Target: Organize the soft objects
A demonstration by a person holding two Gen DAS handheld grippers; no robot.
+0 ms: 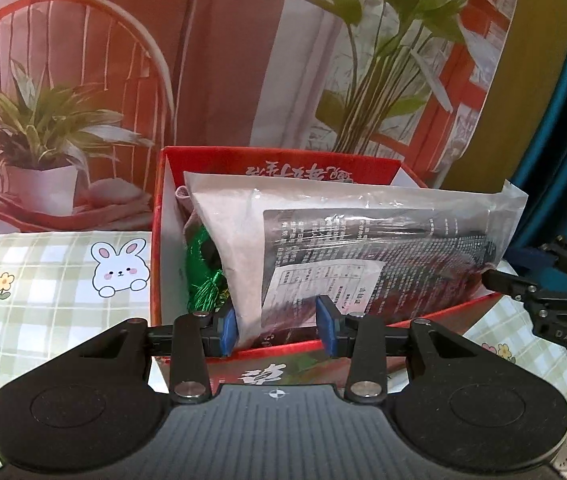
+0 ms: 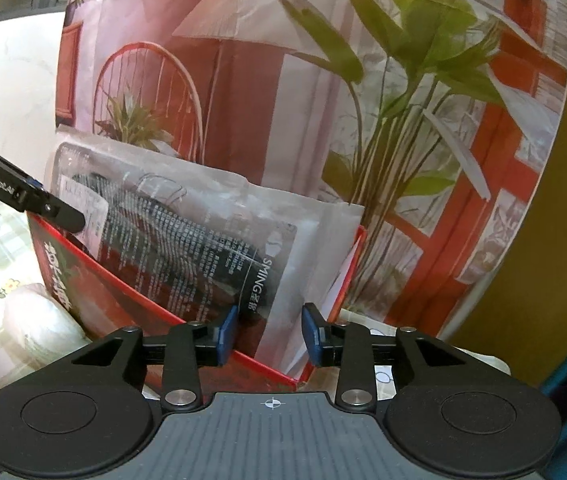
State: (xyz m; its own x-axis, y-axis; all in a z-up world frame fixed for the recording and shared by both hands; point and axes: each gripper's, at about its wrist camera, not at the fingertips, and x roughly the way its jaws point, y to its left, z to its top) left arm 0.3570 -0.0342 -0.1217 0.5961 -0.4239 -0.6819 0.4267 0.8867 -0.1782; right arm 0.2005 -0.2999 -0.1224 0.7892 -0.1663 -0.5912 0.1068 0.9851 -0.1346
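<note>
A red cardboard box (image 1: 163,280) stands on the checked tablecloth; it also shows in the right wrist view (image 2: 123,280). A clear plastic bag with dark printed fabric inside (image 1: 363,248) leans in the box and sticks out over its rim; it shows in the right wrist view too (image 2: 187,240). Green tinsel (image 1: 203,276) lies in the box beside the bag. My left gripper (image 1: 277,330) is open at the box's near rim, its blue pads either side of the bag's lower edge. My right gripper (image 2: 269,334) is open at the box's corner, pads either side of the bag's end.
A printed backdrop with a chair and plants (image 1: 243,60) hangs right behind the box. The tablecloth with a rabbit print (image 1: 119,268) spreads to the left. A pale soft bundle (image 2: 39,328) lies on the table beside the box. A teal curtain (image 1: 563,140) hangs at right.
</note>
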